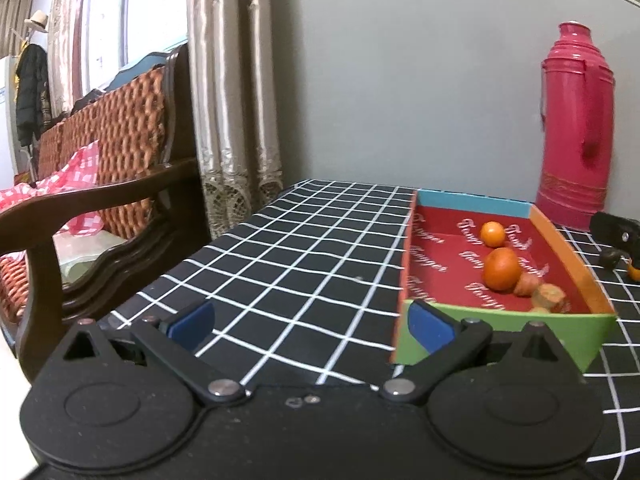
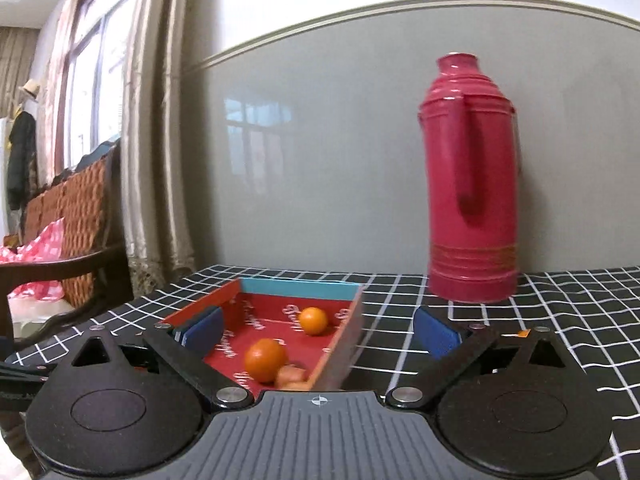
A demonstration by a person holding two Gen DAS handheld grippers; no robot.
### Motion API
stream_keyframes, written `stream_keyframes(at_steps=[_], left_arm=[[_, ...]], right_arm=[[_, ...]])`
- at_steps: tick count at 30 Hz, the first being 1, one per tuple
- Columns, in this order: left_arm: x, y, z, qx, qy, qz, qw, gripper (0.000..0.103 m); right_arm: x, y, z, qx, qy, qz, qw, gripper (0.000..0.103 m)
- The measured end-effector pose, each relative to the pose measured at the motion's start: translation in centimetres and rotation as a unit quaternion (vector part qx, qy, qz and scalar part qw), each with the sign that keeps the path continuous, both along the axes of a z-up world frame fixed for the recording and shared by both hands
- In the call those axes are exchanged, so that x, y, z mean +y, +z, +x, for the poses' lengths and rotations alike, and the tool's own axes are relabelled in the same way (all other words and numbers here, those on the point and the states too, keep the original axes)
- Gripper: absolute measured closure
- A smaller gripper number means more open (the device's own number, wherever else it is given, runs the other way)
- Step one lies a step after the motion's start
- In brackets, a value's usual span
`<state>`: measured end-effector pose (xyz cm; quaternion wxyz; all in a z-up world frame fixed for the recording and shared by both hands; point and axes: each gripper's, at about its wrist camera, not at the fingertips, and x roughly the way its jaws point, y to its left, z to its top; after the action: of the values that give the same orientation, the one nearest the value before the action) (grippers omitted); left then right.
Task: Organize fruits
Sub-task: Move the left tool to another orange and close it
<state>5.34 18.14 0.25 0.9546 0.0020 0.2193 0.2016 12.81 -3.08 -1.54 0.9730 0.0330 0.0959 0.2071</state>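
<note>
both grippers level, jaws apart — left gripper (image 1: pixel 310 326) beside the box (image 1: pixel 560 334), right gripper (image 2: pixel 318 330) over it.

My jaws carry matt blue pads (image 1: pixel 430 326) on black plastic links with metal rivets. The table (image 1: pixel 296 248) wears a smooth checked cloth; the tray (image 1: pixel 460 200) looks like matt cardboard, the oranges (image 1: pixel 501 269) shiny-skinned, the thermos (image 2: pixel 472 184) glossy red plastic

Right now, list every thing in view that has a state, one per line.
left tongs: open, empty
right tongs: open, empty
box: open-topped, holding fruit
large orange: in box
small orange: in box, behind the large one
thermos: upright, capped
</note>
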Motion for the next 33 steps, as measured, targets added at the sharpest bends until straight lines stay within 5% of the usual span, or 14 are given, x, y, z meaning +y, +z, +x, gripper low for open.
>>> stream_keyframes(at_steps=[19,33], left_arm=[[-7.8,1.0,2.3,-0.046,-0.067,-0.009,0.9967,0.006],[-17.3,0.0,6.9,-0.031,-0.169,-0.002,0.9850,0.006]], right_arm=[[-8.9,1.0,-0.2,0.000,-0.058,-0.013,0.998,0.003],[-17.2,1.1,-0.3,0.009,-0.124,-0.024,0.992,0.003]])
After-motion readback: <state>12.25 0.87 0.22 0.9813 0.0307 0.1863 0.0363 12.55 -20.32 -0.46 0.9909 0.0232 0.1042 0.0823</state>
